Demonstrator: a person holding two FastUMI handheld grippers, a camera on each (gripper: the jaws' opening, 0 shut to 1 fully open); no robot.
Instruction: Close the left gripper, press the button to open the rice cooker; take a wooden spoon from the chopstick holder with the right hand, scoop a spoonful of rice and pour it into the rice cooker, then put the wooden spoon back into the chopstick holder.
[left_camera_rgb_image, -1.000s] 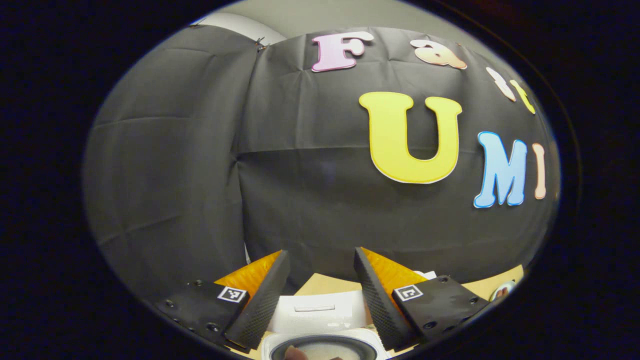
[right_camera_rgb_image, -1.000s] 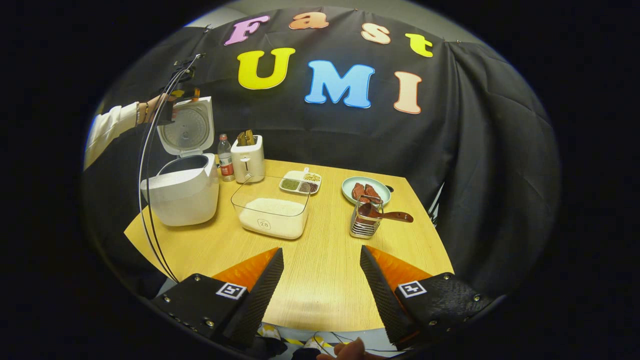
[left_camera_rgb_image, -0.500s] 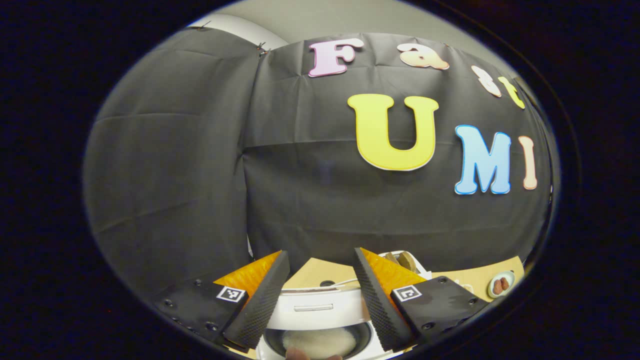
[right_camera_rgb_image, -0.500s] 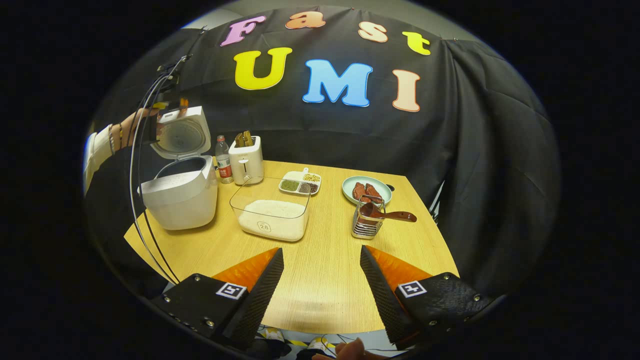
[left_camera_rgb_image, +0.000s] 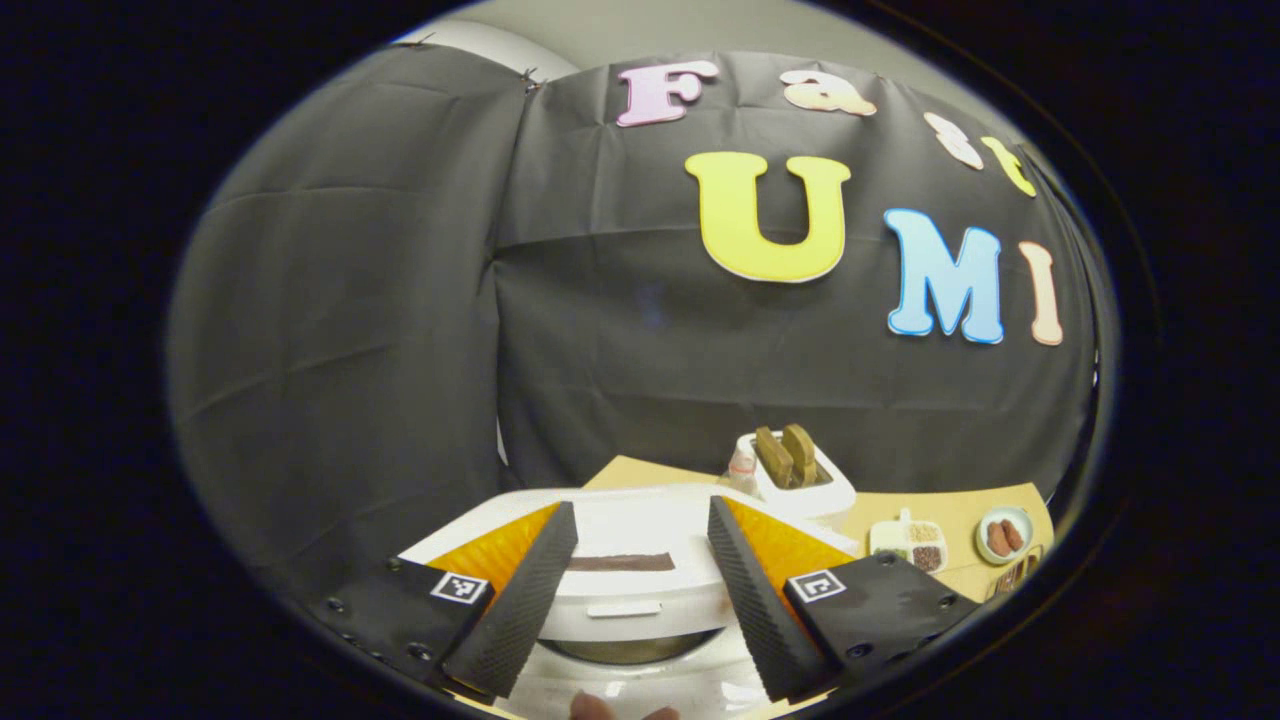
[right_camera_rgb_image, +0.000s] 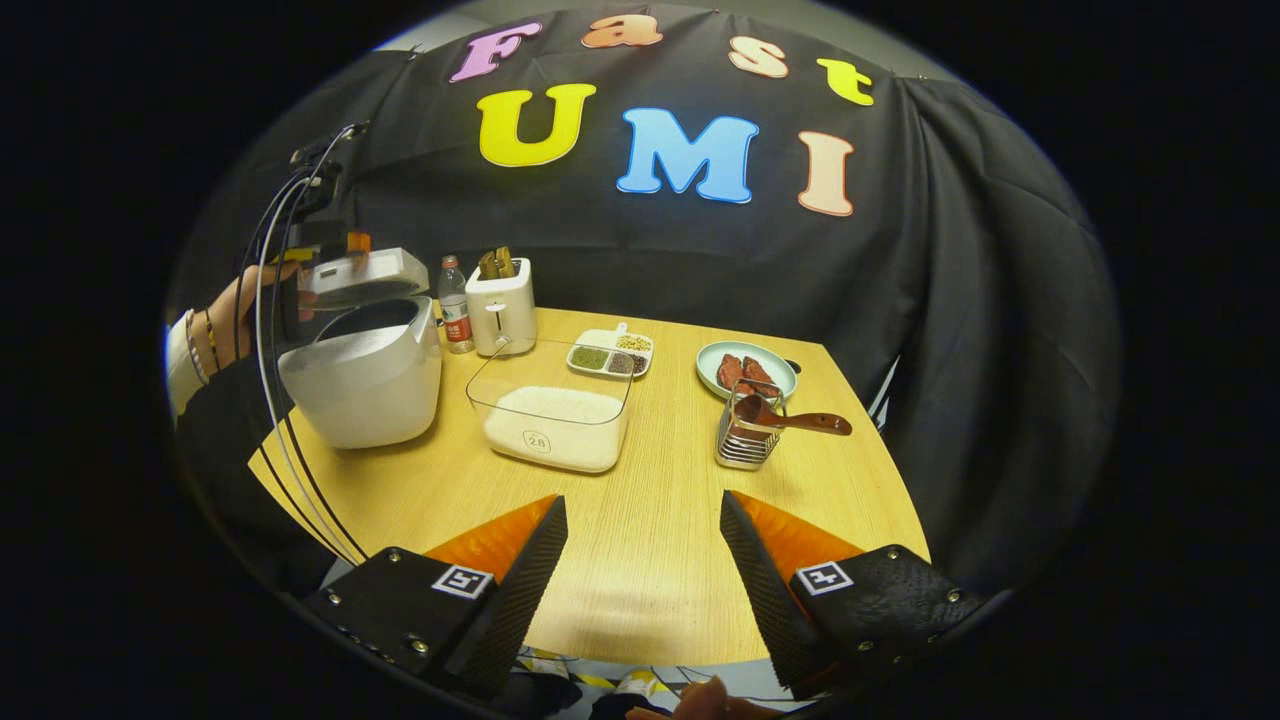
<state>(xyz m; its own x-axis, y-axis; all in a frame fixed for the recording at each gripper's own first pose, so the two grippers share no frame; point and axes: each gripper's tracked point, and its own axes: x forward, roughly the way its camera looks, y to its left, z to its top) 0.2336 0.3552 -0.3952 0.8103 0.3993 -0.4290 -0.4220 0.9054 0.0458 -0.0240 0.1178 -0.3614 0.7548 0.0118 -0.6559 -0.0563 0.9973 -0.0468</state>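
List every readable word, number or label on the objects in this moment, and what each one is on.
"28" on the badge of the clear plastic rice container.
Red label on the small clear water bottle: too small to read.
Square black-and-white markers on the right gripper and left gripper: patterns, not text.

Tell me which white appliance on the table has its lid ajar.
The rice cooker at the table's left end: its lid hangs partly raised under the left gripper. The toaster beside the bottle has no lid, just slots.

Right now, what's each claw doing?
Left claw: open, over the rice cooker lid, gripping nothing.
Right claw: open, empty, above the table.
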